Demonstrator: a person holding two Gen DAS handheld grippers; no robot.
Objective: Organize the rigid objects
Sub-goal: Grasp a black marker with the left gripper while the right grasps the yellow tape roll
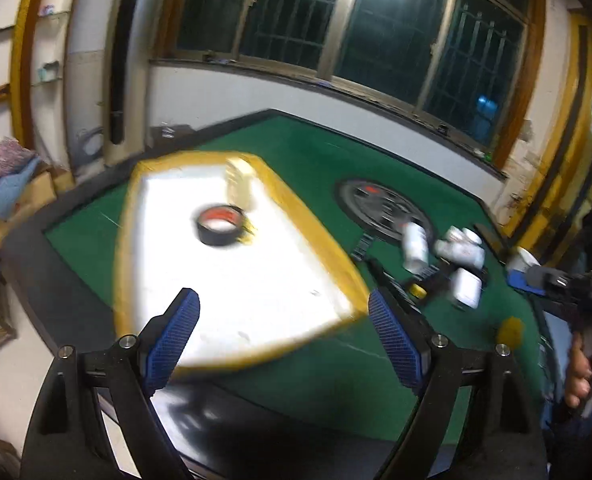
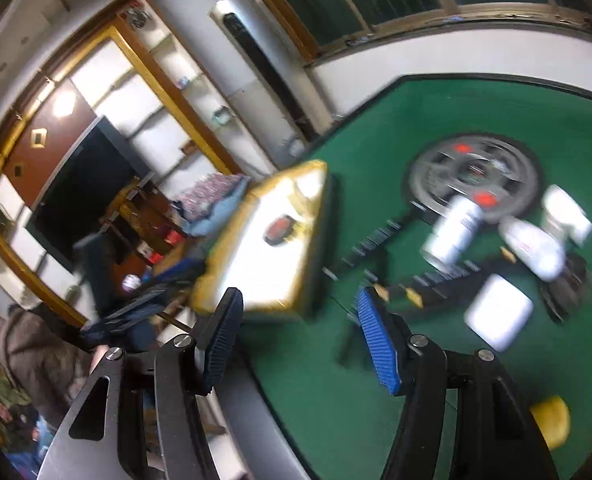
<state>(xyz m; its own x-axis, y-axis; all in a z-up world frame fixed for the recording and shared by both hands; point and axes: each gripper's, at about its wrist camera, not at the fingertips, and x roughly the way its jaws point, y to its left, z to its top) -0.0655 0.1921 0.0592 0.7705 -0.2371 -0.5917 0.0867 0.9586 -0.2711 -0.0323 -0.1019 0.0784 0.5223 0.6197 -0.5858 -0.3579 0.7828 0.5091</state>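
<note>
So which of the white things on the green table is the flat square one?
The white box, nearest the right gripper. It is flat and squarish with rounded corners; the other white things, like the white bottle behind it, are round containers.

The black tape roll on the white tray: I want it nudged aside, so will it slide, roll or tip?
The tape roll lies flat on the white tray, hole up, so a low push would probably slide it, not roll it. It looks squat, so tipping seems unlikely. If lifted onto its edge it would likely roll. Its ring shape should stay stiff between the fingers.
</note>
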